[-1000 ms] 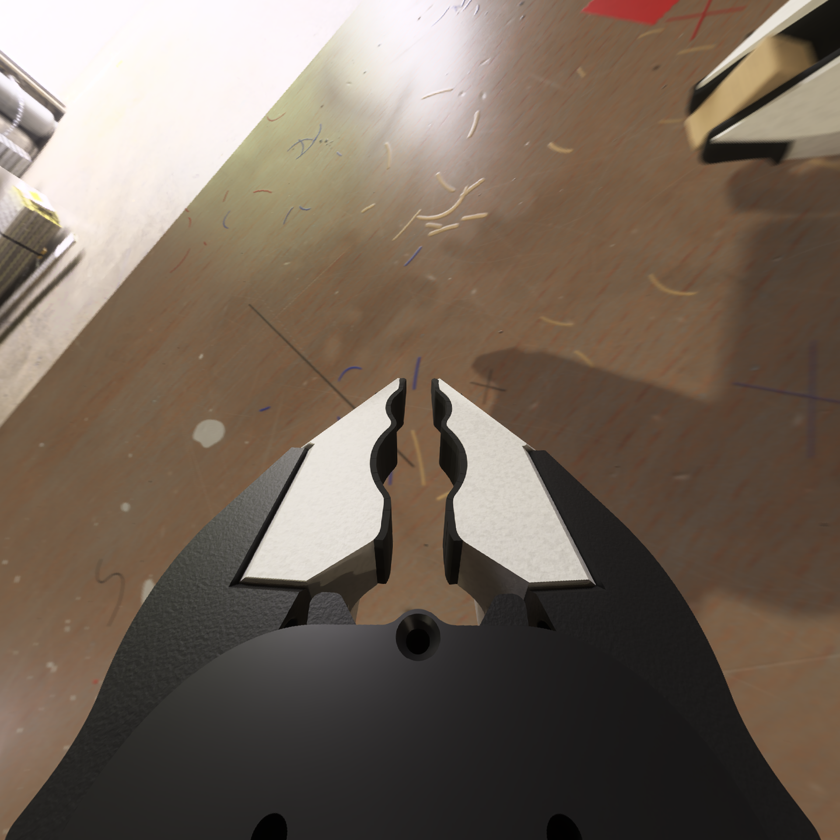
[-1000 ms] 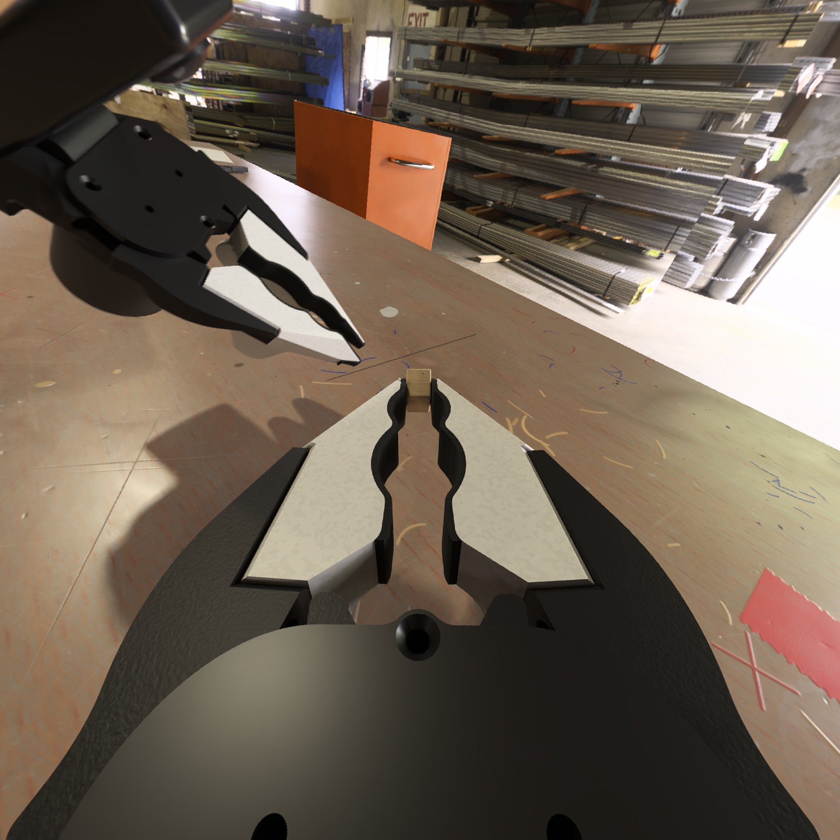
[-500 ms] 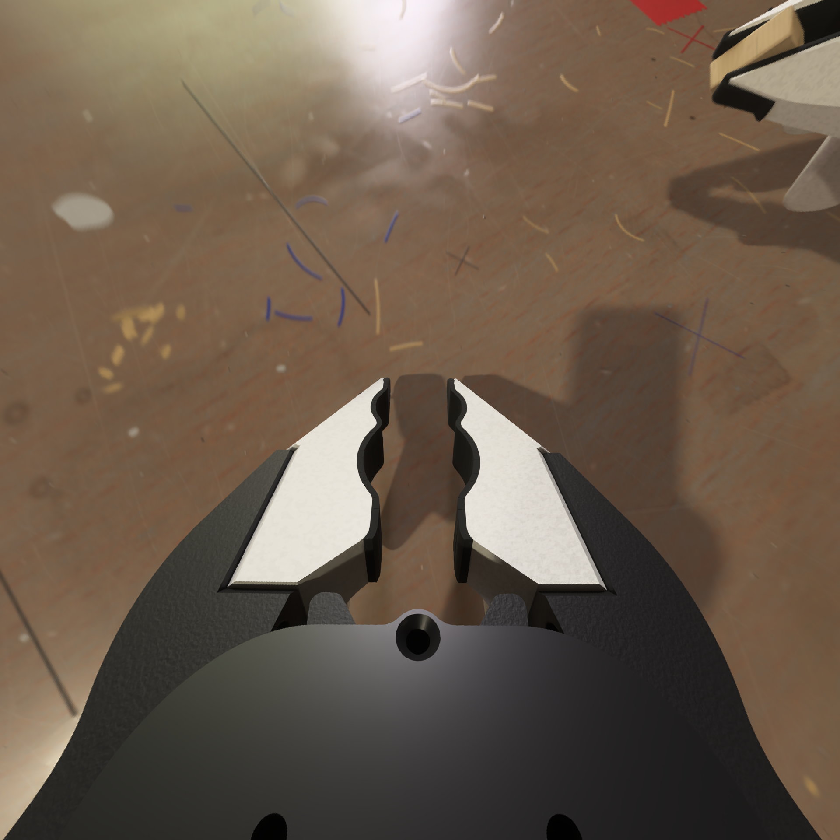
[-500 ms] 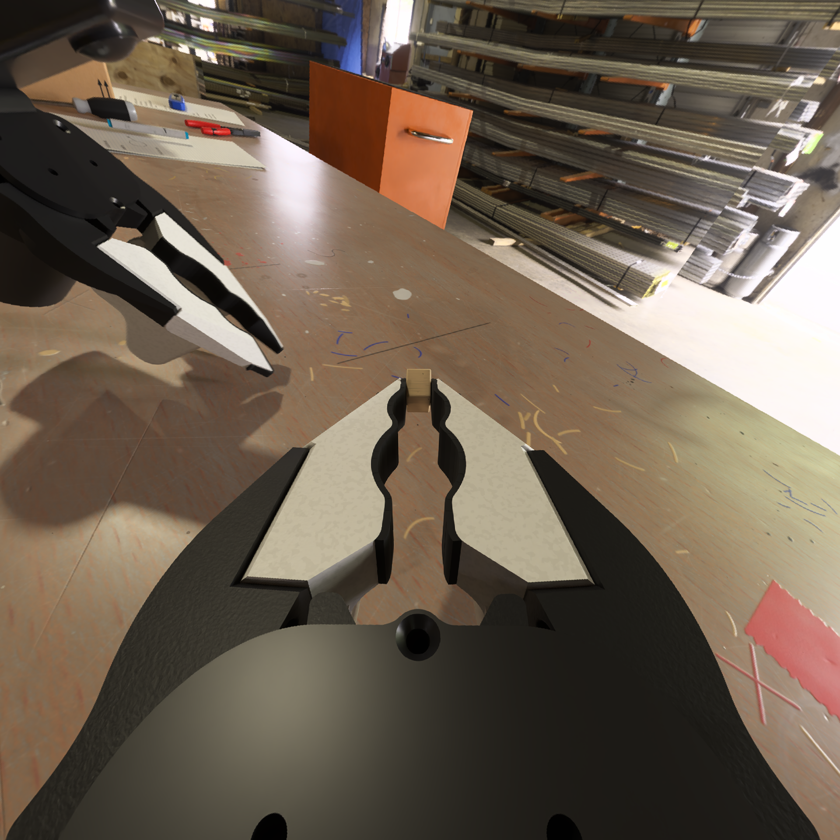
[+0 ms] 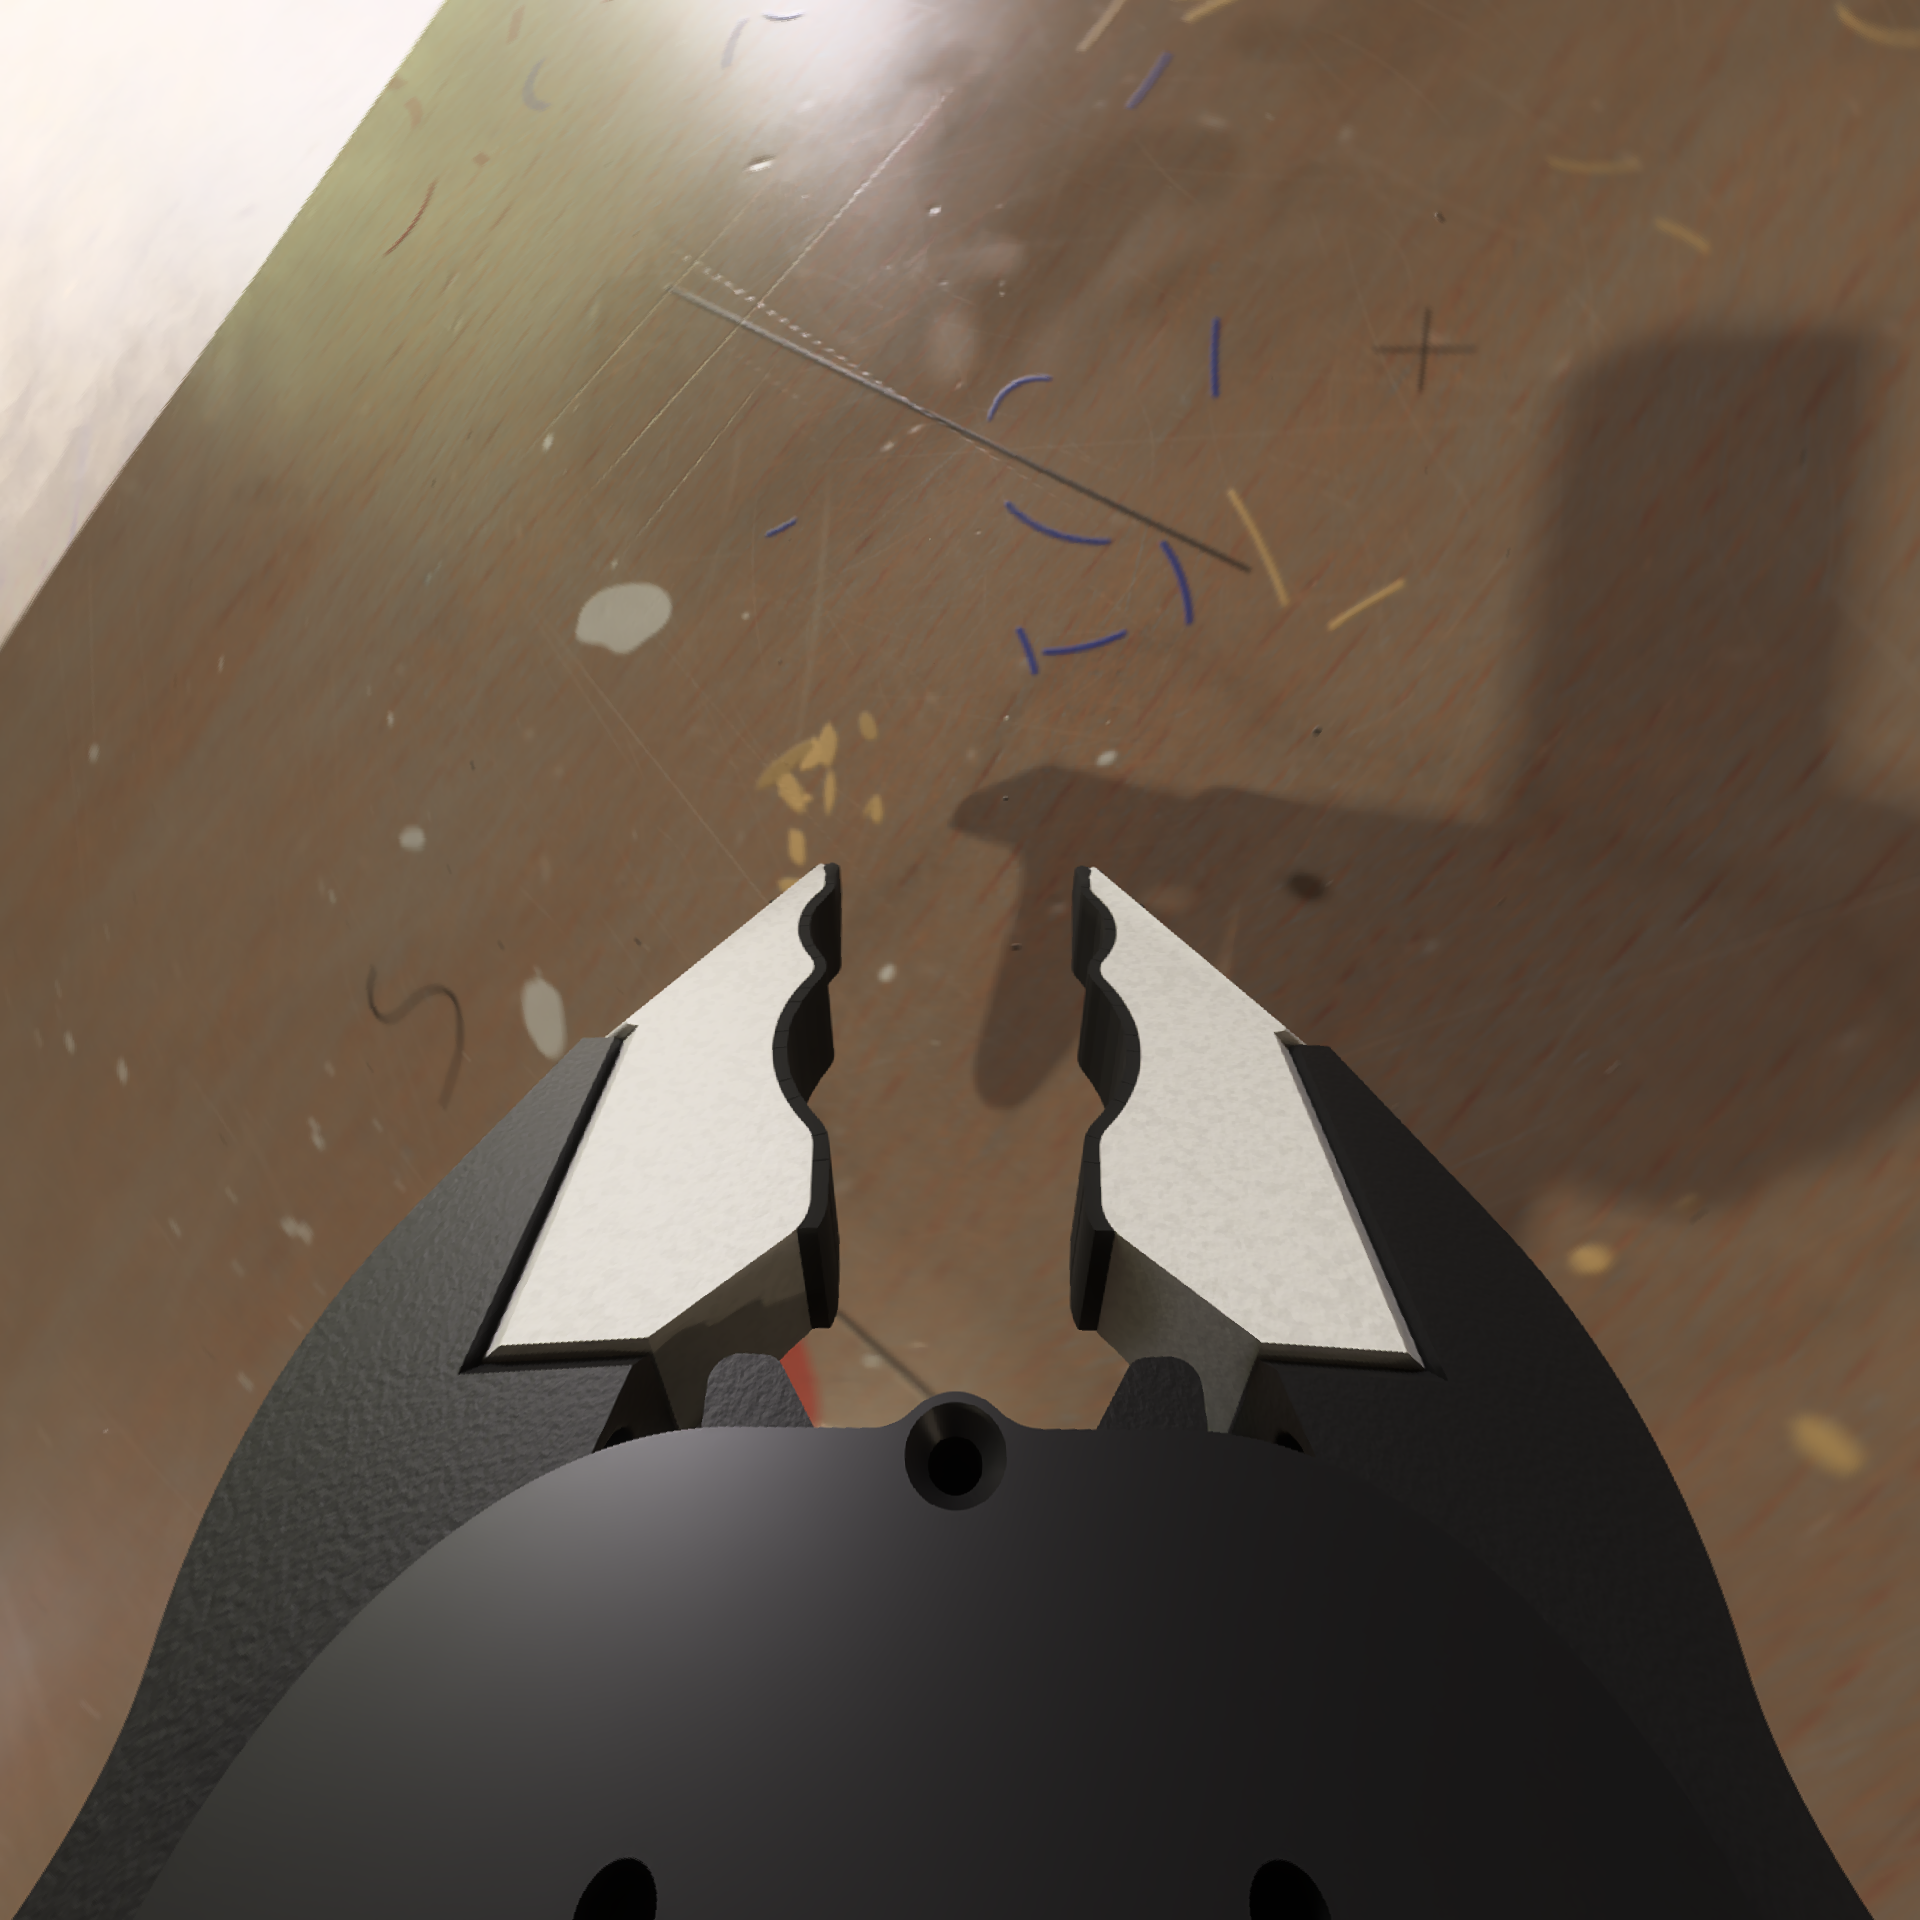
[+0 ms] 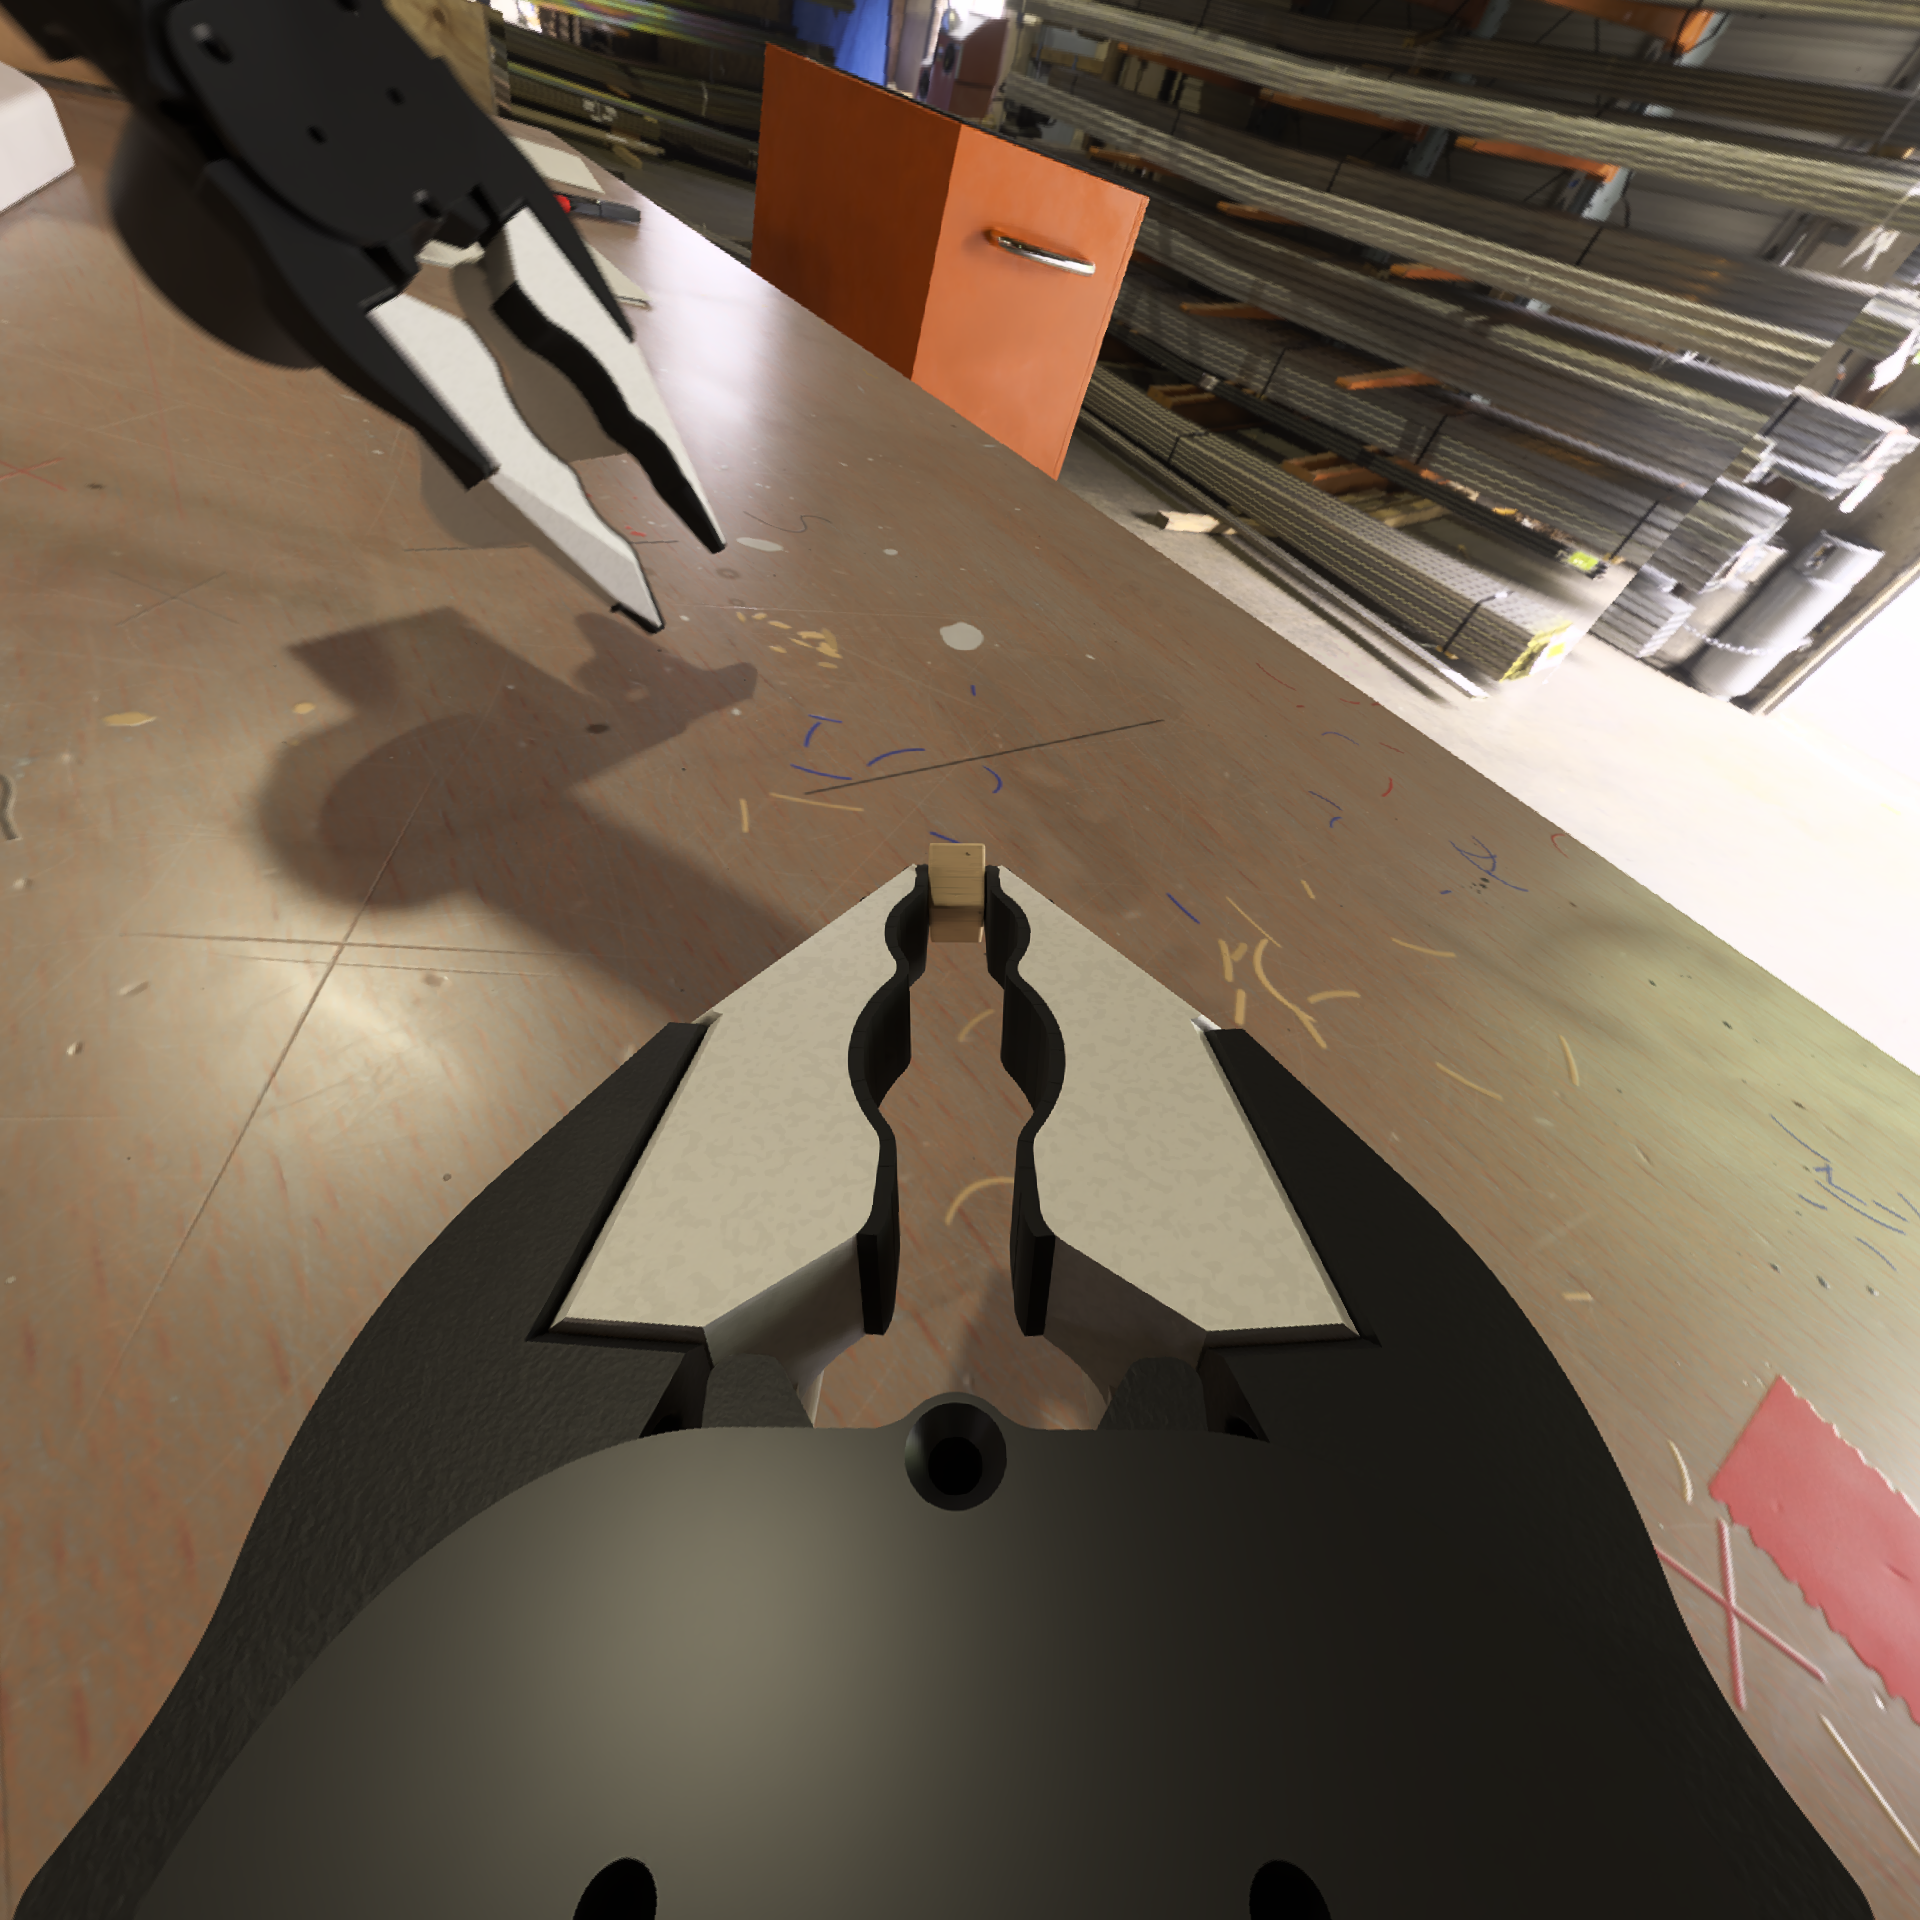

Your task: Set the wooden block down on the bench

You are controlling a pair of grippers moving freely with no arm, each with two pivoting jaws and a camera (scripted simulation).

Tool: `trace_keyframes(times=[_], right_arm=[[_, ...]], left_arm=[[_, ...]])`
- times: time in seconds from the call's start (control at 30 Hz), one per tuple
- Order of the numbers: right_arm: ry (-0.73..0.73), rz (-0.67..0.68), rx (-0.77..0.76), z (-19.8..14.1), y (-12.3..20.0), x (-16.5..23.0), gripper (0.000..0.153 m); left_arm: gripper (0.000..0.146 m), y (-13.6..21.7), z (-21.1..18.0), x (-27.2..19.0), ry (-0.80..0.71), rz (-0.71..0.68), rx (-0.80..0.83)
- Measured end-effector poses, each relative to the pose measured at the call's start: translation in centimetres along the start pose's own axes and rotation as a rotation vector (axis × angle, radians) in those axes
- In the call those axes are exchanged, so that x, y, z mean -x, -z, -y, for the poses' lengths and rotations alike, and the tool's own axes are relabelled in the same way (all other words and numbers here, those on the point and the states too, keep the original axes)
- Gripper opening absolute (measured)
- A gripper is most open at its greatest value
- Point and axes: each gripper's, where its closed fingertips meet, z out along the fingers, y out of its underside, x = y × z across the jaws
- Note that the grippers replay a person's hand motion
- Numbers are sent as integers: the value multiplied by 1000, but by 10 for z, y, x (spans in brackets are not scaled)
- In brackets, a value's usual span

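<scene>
A small pale wooden block point(image 6: 956, 883) is pinched between the tips of my right gripper point(image 6: 954, 878), which is shut on it above the brown bench point(image 6: 364, 1039). My left gripper point(image 5: 954, 883) is open and empty, its tips over the bench point(image 5: 520, 468) near some yellow flecks. It also shows in the right wrist view point(image 6: 681, 582), up and to the left of the block, with its jaws apart. The block does not show in the left wrist view.
The bench's far edge point(image 6: 1403, 748) runs diagonally, with pale floor beyond. An orange cabinet point(image 6: 935, 249) and racks of metal stock point(image 6: 1507, 312) stand past it. A red tape patch point(image 6: 1829, 1527) lies at the right. The edge also shows in the left wrist view point(image 5: 187, 364).
My left gripper has opened wider and shifted along the bench toward the white paint spot and the edge. My right gripper still holds the block, little moved.
</scene>
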Motion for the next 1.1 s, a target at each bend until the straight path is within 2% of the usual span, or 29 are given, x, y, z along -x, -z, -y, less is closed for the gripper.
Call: trace_keyframes(times=[0.13,0.37,0.57,0.7,0.8,0.87,1.0,1.1], right_arm=[[6,12,10,-1,-1,2,10],[25,29,17,-2,-2,6,10],[29,41,25,-3,-3,7,10],[30,48,27,-3,-4,8,10],[30,49,27,-3,-4,8,10],[29,49,23,-3,-4,8,10],[19,58,12,-2,-2,7,10],[16,69,9,-2,-2,8,10]], left_arm=[[30,-8,0,15,-172,-124,31],[24,-19,2,12,-388,-311,141],[20,-27,-3,13,-558,-318,243],[13,-30,-3,12,-566,-343,275],[4,-27,-6,7,-488,-369,301],[2,-21,-3,-6,-423,-401,278],[2,-3,19,-63,-348,-432,129],[2,7,23,-116,-430,-460,55]])
